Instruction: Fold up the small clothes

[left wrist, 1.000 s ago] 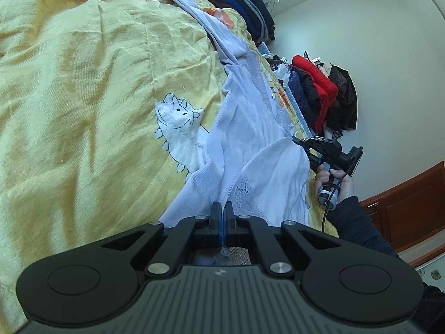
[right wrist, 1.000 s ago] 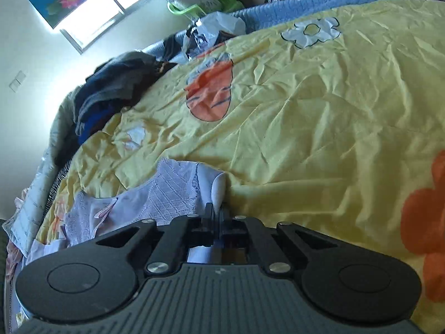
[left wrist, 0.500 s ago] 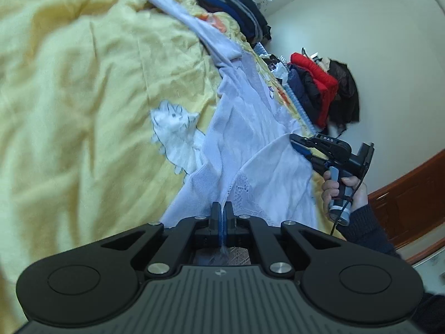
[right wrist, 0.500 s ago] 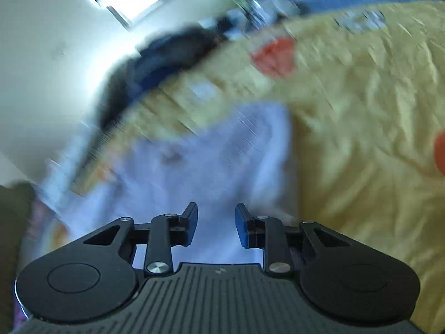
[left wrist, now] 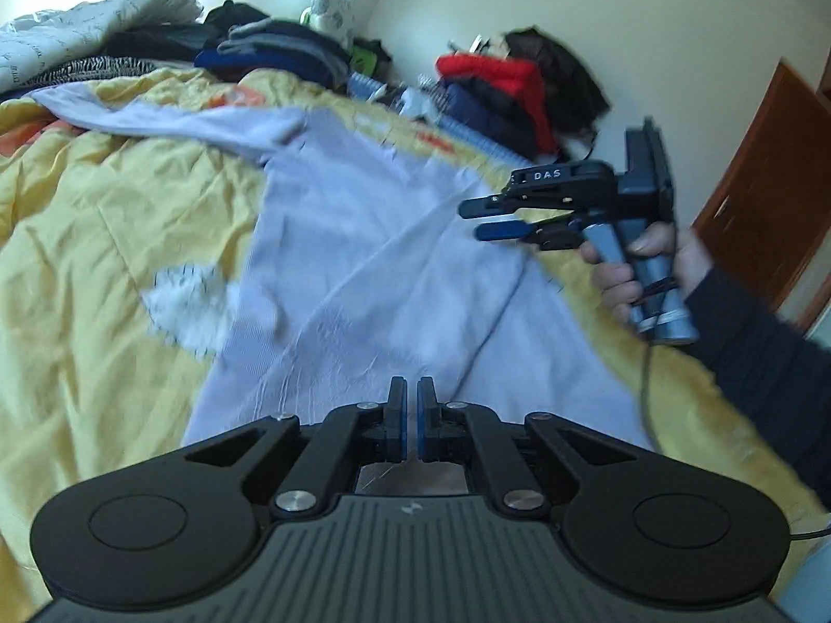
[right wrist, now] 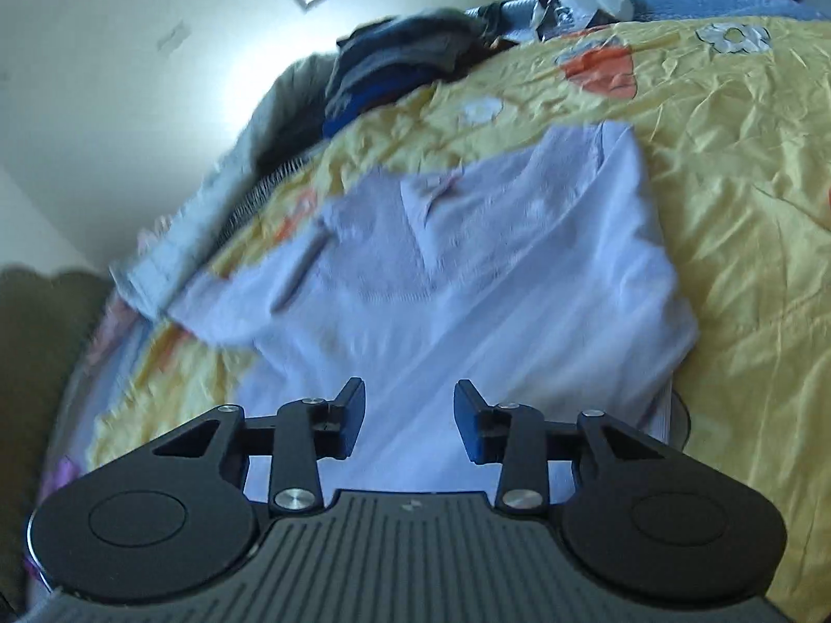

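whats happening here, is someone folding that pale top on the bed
Yes. A person with a handheld gripper in each hand is working on a pale lilac top spread over a yellow bedspread. Neither gripper has hold of it now. The right gripper hovers over the top with its jaws wide apart. The left gripper is nearly closed, a thin empty gap between its fingers. Piles of other clothes sit further back on the bed.

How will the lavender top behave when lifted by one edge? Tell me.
Probably floppy: the lavender top lies creased, following the yellow bedspread's bumps. Likely light: it looks like thin knit. Its loose sleeve would probably trail.
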The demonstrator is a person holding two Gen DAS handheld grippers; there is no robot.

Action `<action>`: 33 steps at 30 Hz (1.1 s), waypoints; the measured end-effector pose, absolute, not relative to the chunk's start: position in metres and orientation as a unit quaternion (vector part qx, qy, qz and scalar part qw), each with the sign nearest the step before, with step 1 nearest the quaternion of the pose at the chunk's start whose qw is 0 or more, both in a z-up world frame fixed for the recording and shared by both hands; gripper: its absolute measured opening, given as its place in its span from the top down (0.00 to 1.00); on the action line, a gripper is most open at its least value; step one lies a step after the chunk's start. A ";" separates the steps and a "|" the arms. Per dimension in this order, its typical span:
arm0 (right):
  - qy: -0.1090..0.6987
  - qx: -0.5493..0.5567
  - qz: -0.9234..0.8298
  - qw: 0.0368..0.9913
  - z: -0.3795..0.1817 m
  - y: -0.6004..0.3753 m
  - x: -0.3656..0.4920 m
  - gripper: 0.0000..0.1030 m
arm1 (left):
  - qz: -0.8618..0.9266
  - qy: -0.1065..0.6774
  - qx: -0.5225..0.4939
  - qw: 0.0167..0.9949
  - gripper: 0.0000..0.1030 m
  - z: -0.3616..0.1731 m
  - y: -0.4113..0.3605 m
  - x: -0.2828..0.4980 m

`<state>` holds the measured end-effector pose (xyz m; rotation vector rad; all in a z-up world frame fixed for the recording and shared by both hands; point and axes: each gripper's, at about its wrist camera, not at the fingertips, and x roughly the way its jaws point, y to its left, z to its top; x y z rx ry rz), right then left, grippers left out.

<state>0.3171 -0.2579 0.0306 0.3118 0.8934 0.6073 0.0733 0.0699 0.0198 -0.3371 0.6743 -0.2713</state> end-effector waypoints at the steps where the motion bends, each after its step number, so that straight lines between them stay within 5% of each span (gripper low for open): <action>1: 0.430 0.132 0.279 0.848 0.024 -0.256 0.315 0.58 | -0.127 0.343 -0.161 0.917 0.97 0.013 0.070 0.077; 8: 0.405 0.168 0.280 0.854 0.003 -0.266 0.306 0.59 | -0.137 0.359 -0.230 0.894 0.96 0.001 0.088 0.081; 12: 0.361 0.220 0.285 0.860 -0.006 -0.277 0.290 0.49 | -0.103 0.323 -0.280 0.898 0.89 0.020 0.119 0.086; 13: 0.346 0.217 0.291 0.865 -0.009 -0.279 0.284 0.49 | -0.081 0.304 -0.298 0.901 0.73 0.026 0.136 0.091; 14: 0.336 0.216 0.295 0.868 -0.012 -0.279 0.282 0.48 | -0.052 0.285 -0.319 0.903 0.42 0.032 0.156 0.097; 16: 0.337 0.228 0.303 0.862 -0.013 -0.283 0.283 0.43 | 0.040 0.235 -0.369 0.898 0.10 0.040 0.202 0.114; 21: 0.336 0.265 0.312 0.848 -0.017 -0.292 0.288 0.42 | 0.164 0.171 -0.467 0.852 0.10 0.036 0.311 0.187; 28: 0.332 0.270 0.321 0.845 -0.018 -0.292 0.289 0.39 | 0.210 0.187 -0.528 0.801 0.11 -0.004 0.384 0.280; 30: 0.331 0.273 0.323 0.843 -0.018 -0.293 0.289 0.39 | 0.220 0.193 -0.524 0.800 0.18 -0.010 0.388 0.299; 33: 0.331 0.274 0.327 0.842 -0.019 -0.293 0.289 0.38 | 0.201 0.208 -0.505 0.814 0.58 -0.012 0.384 0.324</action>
